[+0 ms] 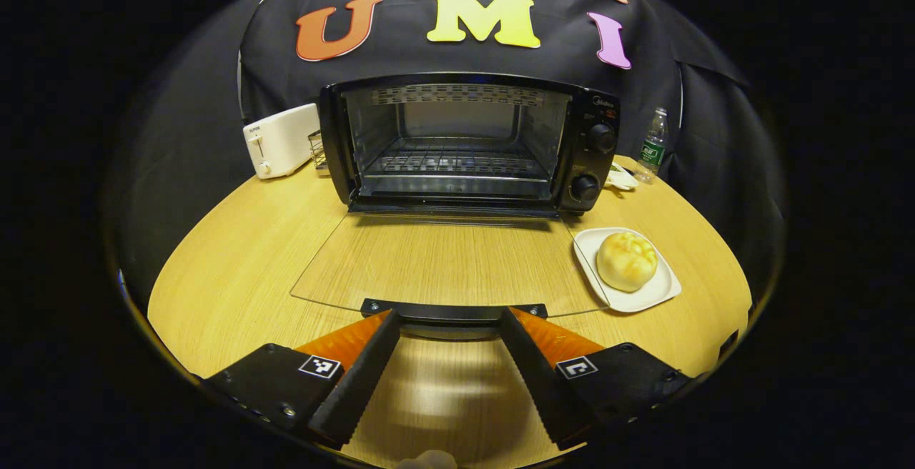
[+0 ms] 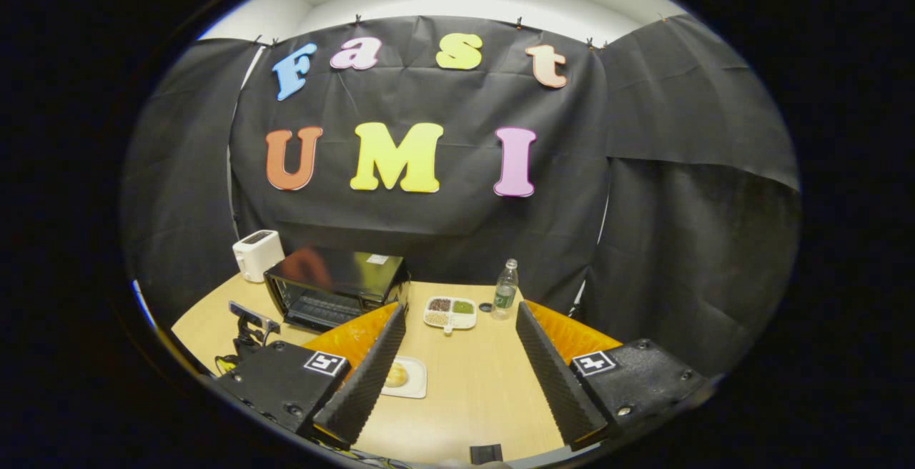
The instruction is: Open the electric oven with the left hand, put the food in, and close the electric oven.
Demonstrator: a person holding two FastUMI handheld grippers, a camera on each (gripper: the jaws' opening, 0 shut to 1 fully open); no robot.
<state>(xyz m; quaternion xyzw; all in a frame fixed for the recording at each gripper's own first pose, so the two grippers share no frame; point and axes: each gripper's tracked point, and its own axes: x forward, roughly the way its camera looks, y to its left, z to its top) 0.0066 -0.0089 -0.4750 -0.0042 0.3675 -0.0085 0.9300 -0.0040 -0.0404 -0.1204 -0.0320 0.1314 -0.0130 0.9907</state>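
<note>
Left claw (image 1: 449, 326), fingers spread, flanking the handle (image 1: 453, 309) of the glass door (image 1: 443, 258), which lies flat on the counter (image 1: 236, 276) before the open electric oven (image 1: 468, 144). Bun (image 1: 627, 260) on white plate (image 1: 654, 296), just right of the door. Right claw (image 2: 461, 329) spread, raised above the counter

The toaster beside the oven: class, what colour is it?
White; the toaster shows best in the left gripper view.

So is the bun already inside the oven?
No, the bun sits on a white plate on the table to the right of the oven's lowered glass door.
</note>
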